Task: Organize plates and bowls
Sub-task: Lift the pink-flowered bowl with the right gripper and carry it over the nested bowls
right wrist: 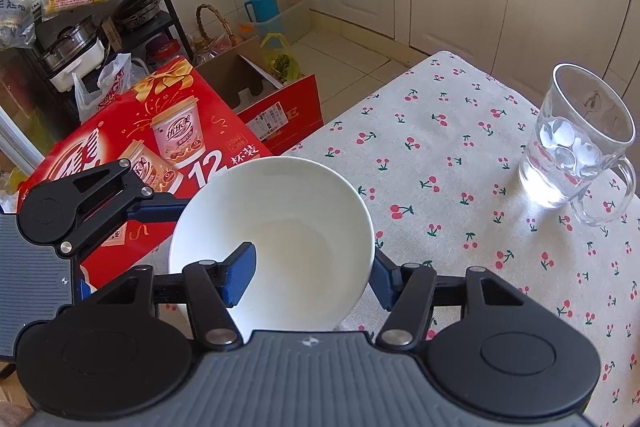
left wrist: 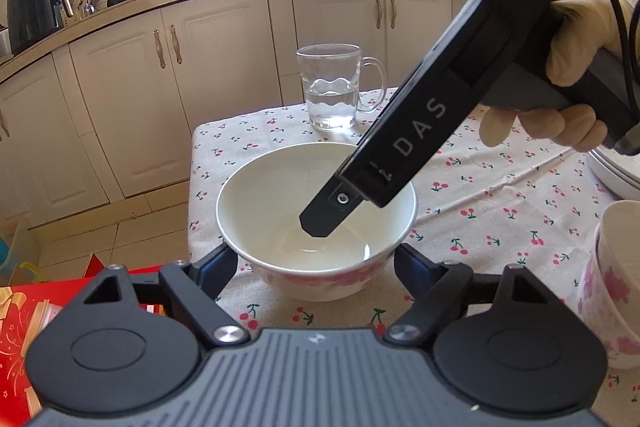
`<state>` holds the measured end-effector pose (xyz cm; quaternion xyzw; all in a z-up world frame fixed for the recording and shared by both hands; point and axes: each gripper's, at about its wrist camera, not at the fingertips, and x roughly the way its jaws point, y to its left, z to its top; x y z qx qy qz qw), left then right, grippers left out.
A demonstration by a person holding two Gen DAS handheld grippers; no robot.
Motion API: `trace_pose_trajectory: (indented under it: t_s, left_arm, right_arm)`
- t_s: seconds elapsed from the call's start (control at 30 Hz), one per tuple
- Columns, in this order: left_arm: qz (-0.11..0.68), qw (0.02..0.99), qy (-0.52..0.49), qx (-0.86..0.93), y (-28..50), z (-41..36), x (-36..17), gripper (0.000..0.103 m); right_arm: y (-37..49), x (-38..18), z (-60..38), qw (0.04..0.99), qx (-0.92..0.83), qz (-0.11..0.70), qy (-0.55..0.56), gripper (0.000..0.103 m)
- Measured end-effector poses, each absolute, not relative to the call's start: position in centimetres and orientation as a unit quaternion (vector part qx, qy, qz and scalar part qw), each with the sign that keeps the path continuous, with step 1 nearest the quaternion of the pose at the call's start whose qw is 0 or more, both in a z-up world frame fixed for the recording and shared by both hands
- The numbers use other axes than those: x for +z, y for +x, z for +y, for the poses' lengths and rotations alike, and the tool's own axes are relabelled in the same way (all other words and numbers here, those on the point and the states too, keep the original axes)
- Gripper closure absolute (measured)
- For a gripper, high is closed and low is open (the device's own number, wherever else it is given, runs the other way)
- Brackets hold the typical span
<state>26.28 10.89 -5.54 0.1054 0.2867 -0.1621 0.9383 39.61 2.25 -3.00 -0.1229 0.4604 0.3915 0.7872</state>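
Observation:
A white bowl with pink flowers (left wrist: 316, 223) stands near the corner of the cherry-print table (left wrist: 500, 195). My left gripper (left wrist: 314, 269) is open, its fingers on either side of the bowl's near wall, apart from it. My right gripper (right wrist: 312, 277) is open and straddles the bowl's rim (right wrist: 280, 239): its left finger (right wrist: 240, 277) is inside the bowl, its right finger (right wrist: 384, 281) outside. The right gripper also shows in the left wrist view, one finger (left wrist: 324, 215) dipping into the bowl. The left gripper's finger (right wrist: 160, 209) shows beside the bowl in the right wrist view.
A glass mug with water (left wrist: 332, 87) stands behind the bowl. A second flowered bowl (left wrist: 612, 283) and a white plate's edge (left wrist: 612, 171) are at the right. A red gift box (right wrist: 152, 147) sits off the table's left edge, on the floor.

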Motion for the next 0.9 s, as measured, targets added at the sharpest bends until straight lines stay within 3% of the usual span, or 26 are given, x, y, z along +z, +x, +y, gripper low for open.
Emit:
trace_pose_trajectory:
  t_s: [0.9]
  left_arm:
    - [0.25,0.93,0.103,-0.25,14.1,3.6,1.2,0.018]
  right_arm:
    - [23.9,5.1,-8.4,0.83,0.368,0.403,-0.114,0.037]
